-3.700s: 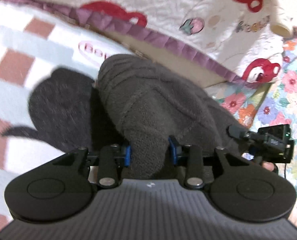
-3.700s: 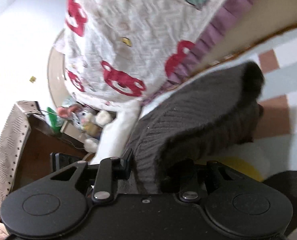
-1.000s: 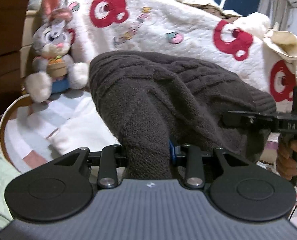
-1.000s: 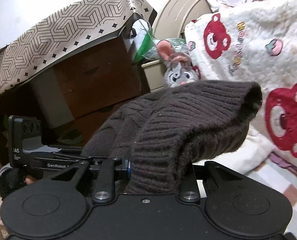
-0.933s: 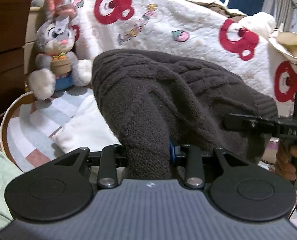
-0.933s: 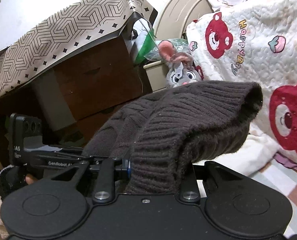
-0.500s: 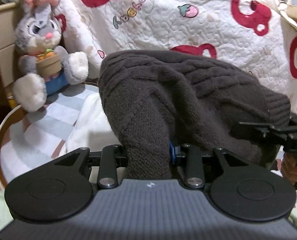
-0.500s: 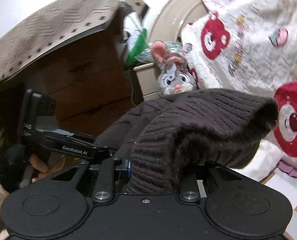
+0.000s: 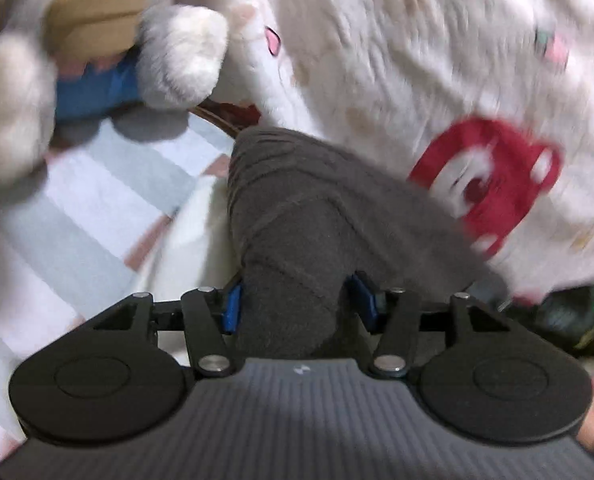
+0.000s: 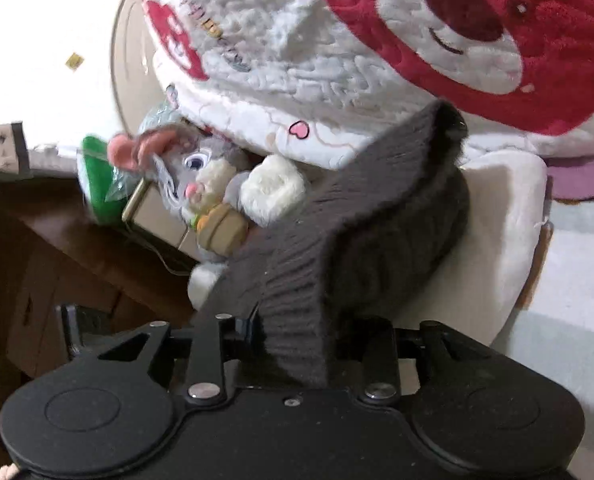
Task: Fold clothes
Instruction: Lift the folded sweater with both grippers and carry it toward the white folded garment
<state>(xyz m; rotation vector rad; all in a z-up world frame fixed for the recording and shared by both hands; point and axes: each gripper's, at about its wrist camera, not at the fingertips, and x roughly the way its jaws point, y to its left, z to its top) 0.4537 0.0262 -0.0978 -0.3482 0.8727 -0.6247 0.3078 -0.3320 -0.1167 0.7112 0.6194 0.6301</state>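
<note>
I hold the dark knit sweater [image 9: 321,216] bunched between both tools, above the striped sheet [image 9: 97,208], so I judge it is being carried to lay flat. Its long axis runs from me toward twelve o'clock, ribbed hem [image 10: 381,200] leading toward one o'clock. The left gripper [image 9: 295,304] clamps one fold; the right gripper [image 10: 297,344] clamps another.

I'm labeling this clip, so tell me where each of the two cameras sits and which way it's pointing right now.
Left wrist: rides on the left gripper, looks forward along its fingers at the dark sweater, striped bedding and bear blanket; only gripper body shows.
Right wrist: rides on the right gripper, faces the sweater's ribbed edge, plush bunny and wooden furniture; only gripper body shows.
Shared: the sweater, bunny and bear blanket.
</note>
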